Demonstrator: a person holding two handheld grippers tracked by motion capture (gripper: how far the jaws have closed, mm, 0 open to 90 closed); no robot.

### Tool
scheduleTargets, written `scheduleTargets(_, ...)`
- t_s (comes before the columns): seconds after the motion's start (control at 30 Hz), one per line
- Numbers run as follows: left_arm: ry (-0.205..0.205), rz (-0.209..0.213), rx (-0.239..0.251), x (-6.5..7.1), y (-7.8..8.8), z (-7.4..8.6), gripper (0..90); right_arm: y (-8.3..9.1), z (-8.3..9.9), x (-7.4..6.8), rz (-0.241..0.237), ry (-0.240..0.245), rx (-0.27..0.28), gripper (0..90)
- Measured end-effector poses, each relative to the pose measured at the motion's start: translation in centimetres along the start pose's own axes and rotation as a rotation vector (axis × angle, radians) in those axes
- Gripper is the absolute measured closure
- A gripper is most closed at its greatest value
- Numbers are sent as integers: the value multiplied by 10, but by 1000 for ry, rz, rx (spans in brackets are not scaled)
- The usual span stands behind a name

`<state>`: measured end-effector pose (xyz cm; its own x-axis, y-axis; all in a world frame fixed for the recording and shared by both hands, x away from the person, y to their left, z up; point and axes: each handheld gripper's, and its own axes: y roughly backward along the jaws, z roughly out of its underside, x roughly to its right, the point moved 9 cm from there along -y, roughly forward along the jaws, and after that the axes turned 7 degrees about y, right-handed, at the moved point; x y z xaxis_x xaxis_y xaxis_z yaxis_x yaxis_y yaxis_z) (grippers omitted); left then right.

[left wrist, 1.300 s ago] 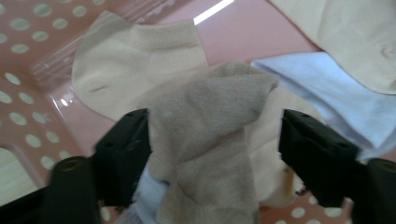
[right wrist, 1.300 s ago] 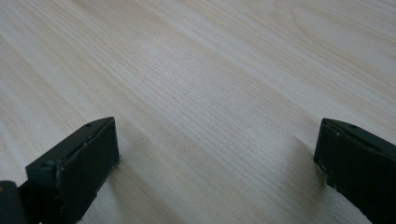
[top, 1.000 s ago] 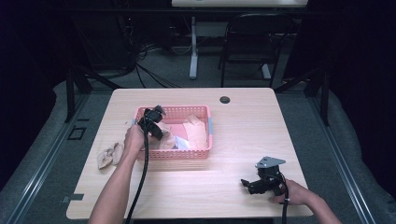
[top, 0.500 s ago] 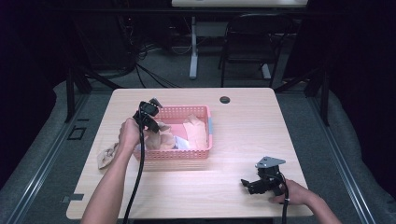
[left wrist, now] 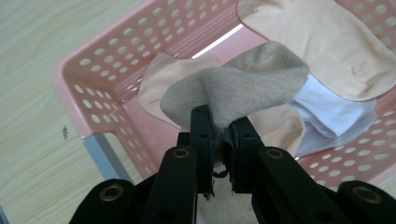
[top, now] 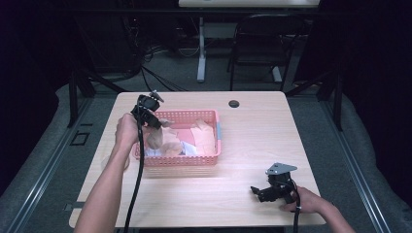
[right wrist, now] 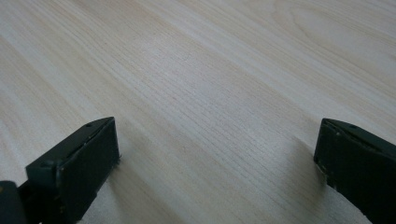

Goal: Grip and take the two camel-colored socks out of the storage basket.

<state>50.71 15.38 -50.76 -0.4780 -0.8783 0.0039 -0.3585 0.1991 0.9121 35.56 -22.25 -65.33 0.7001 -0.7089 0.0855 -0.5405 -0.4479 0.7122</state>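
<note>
A pink perforated basket (top: 177, 160) stands left of centre on the wooden table. My left gripper (top: 156, 124) hovers over the basket's left end, shut on a grey-beige sock (top: 156, 139) that hangs from it. In the left gripper view the jaws (left wrist: 220, 122) pinch the sock (left wrist: 243, 88) at its edge, above the basket's corner (left wrist: 77, 88). More socks lie in the basket: a beige one (left wrist: 327, 42) and a white one (left wrist: 327, 112). My right gripper (top: 257, 191) rests on the table near the front right, open, with bare wood between its fingers (right wrist: 219, 154).
A small black round cap (top: 234, 103) sits near the table's far edge. A dark chair (top: 257, 53) and a table leg stand behind the table. Bare wood stretches from the basket to the right gripper.
My left gripper has risen from the basket and drifted slightly left, lifting the grey-beige sock with it. The right gripper has stayed put.
</note>
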Motion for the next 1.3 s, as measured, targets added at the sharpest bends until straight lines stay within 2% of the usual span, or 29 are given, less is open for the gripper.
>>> scheduleTargets(0.03, 1, -2, 17, 0, 7, -2, 826, 0, 0, 0, 0, -3, 3, 0)
scheduleTargets(0.33, -15, -23, 38, -5, 33, -8, 827, 0, 0, 0, -1, 1, 0, 0)
scheduleTargets(0.43, -13, -26, 56, -7, 47, -9, 827, 0, 0, 0, -1, 1, 0, 0)
scheduleTargets(0.63, -9, -38, 76, -13, 62, -8, 827, 0, 0, 0, -1, 1, -1, 0)
scheduleTargets(0.77, -3, -39, 79, -18, 66, -5, 827, 0, 0, 0, -1, 2, 0, 0)
scheduleTargets(0.93, 19, -53, 84, -29, 74, 2, 827, 0, 0, 0, 0, 1, 1, 0)
scheduleTargets(1.03, 36, -64, 83, -43, 82, 12, 826, 0, 0, 0, -1, 1, -1, 0)
scheduleTargets(1.13, 47, -70, 78, -50, 85, 19, 826, 0, 0, 0, -1, 1, 0, 0)
scheduleTargets(1.23, 84, -79, 83, -65, 90, 32, 826, 0, 0, 0, -1, 1, -1, 0)
scheduleTargets(1.3, 94, -82, 84, -69, 91, 36, 826, 0, 0, 0, -1, 1, -1, 0)
